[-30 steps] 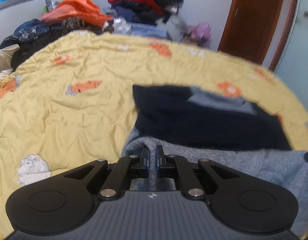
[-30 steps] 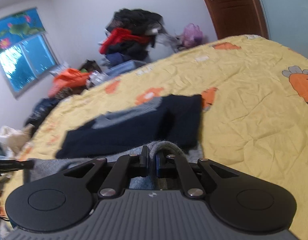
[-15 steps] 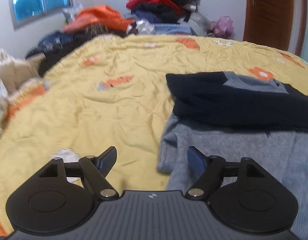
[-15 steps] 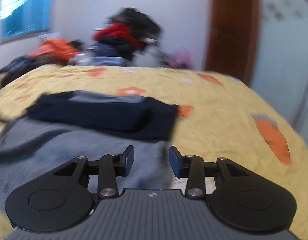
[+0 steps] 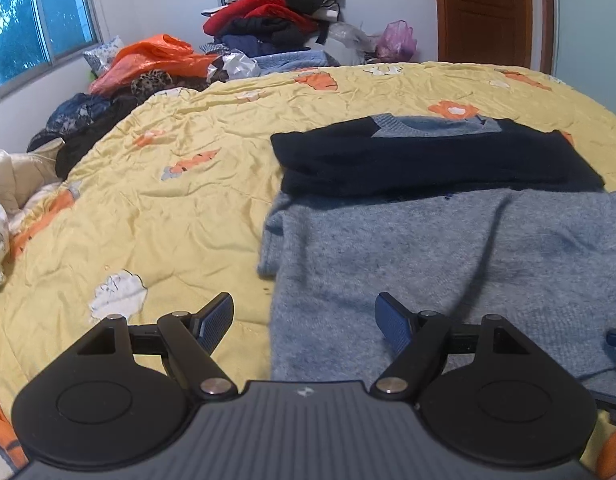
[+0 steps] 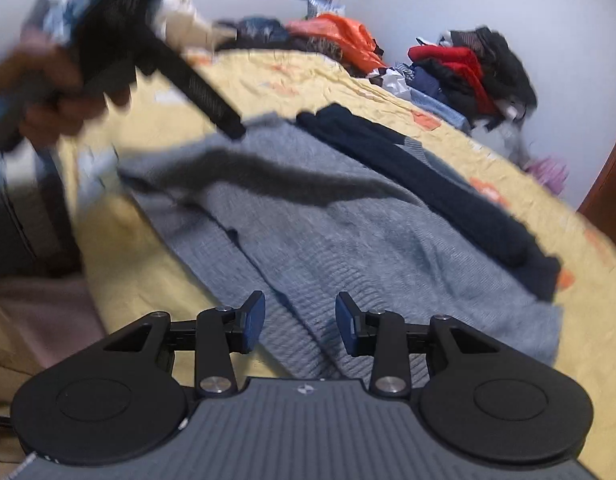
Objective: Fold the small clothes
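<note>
A grey knit sweater lies spread on the yellow bedspread, with a folded dark navy garment lying across its far edge. My left gripper is open and empty, hovering over the sweater's near left edge. My right gripper is open and empty above the sweater; the navy garment lies beyond it. The right wrist view is blurred and shows the left gripper held in a hand at upper left.
Piles of clothes and an orange bag sit beyond the bed's far edge. A window is at the left and a wooden door at the right. White bedding lies at the bed's left.
Both grippers were shut on the grey sweater's edge a second ago; both have opened and let it go. The sweater now lies flat. The right gripper has swung to face left.
</note>
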Action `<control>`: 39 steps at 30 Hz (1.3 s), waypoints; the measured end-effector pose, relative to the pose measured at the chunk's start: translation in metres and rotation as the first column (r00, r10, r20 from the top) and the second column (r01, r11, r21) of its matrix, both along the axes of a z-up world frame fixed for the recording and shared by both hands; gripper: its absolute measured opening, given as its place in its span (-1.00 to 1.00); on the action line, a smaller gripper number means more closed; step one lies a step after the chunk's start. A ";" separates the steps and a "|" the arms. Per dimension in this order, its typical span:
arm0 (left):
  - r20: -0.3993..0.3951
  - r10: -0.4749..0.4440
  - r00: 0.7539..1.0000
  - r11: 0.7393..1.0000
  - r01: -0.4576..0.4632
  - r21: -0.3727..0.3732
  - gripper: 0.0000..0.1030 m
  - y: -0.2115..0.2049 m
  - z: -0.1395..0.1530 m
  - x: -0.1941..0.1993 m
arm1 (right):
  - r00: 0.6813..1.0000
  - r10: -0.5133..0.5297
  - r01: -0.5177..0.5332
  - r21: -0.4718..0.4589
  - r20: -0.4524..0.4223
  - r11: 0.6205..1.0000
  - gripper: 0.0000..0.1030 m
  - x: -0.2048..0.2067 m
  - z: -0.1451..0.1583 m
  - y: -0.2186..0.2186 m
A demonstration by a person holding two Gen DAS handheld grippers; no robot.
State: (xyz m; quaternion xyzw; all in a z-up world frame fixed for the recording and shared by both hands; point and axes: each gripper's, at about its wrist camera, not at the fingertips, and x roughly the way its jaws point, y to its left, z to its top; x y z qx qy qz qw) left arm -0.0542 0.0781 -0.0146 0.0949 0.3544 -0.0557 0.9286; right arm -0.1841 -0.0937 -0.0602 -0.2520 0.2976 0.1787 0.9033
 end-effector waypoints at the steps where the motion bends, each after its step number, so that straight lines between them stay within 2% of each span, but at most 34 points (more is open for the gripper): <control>1: 0.000 -0.001 1.000 1.000 0.001 -0.004 0.51 0.000 0.000 -0.002 | 1.000 -0.006 0.007 -0.027 0.013 1.000 -0.16 0.001 -0.003 0.005; 3: -0.001 -0.002 1.000 1.000 0.002 -0.005 0.51 0.000 0.001 -0.004 | 0.999 -0.019 0.021 -0.058 0.033 0.998 -0.16 0.005 -0.007 0.013; 6: -0.002 -0.001 1.000 1.000 0.001 -0.010 0.51 0.000 0.002 -0.004 | 0.999 -0.018 0.021 -0.053 0.046 0.998 -0.22 0.009 -0.009 0.016; 7: -0.005 0.002 1.000 1.000 -0.002 -0.013 0.51 0.000 0.002 -0.003 | 0.999 -0.014 0.016 -0.044 0.041 0.999 -0.59 0.010 -0.010 0.017; 8: -0.010 0.005 1.000 1.000 -0.005 -0.020 0.51 0.000 0.003 -0.003 | 0.999 -0.008 0.010 -0.037 0.037 0.999 -0.84 0.012 -0.009 0.014; 9: -0.014 0.005 1.000 1.000 -0.006 -0.029 0.51 0.000 0.005 -0.002 | 0.999 -0.001 0.003 -0.031 0.043 1.000 -0.90 0.011 -0.007 0.015; 16: -0.011 -0.001 1.000 0.998 0.000 -0.060 0.51 0.004 0.014 -0.004 | 0.999 0.040 -0.039 0.045 -0.013 0.998 -0.89 -0.008 0.019 -0.010; 19: -0.016 -0.015 1.000 0.998 0.014 -0.068 0.51 0.003 0.015 -0.004 | 0.995 0.058 -0.053 0.072 -0.077 0.996 -0.88 -0.016 0.026 -0.026; 23: -0.046 -0.038 0.998 0.998 0.036 -0.061 0.51 -0.007 0.007 -0.001 | 0.983 0.084 -0.071 0.080 -0.165 0.994 -0.81 -0.019 0.020 -0.030; 24: -0.053 -0.041 0.998 0.998 0.038 -0.058 0.51 -0.010 0.005 -0.001 | 0.979 0.095 -0.078 0.101 -0.179 0.992 -0.64 -0.020 0.020 -0.032; 27: -0.052 -0.067 0.996 0.996 0.065 -0.056 0.51 -0.018 0.004 -0.005 | 0.974 0.140 -0.096 0.240 -0.176 0.966 -0.59 -0.023 0.037 -0.051; 29: -0.045 -0.085 0.995 0.996 0.083 -0.045 0.51 -0.024 0.004 -0.008 | 0.983 0.094 -0.041 0.316 -0.155 0.948 -0.53 -0.022 0.049 -0.069; 30: -0.043 -0.089 0.995 0.995 0.088 -0.040 0.51 -0.027 0.004 -0.009 | 0.989 0.043 0.003 0.307 -0.142 0.952 -0.45 -0.021 0.051 -0.074; 32: -0.042 -0.105 0.994 0.994 0.104 -0.037 0.51 -0.035 0.003 -0.010 | 0.991 -0.068 0.090 0.205 -0.113 0.975 -0.41 -0.021 0.047 -0.079; 34: -0.048 -0.131 0.990 0.991 0.129 -0.039 0.51 -0.043 0.001 -0.012 | 0.985 -0.135 0.147 0.116 -0.106 0.982 -0.35 -0.024 0.036 -0.082; 39: -0.070 -0.185 0.980 0.983 0.183 -0.034 0.51 -0.063 -0.010 -0.017 | 0.980 -0.159 0.165 0.042 -0.115 0.985 -0.43 -0.041 0.019 -0.082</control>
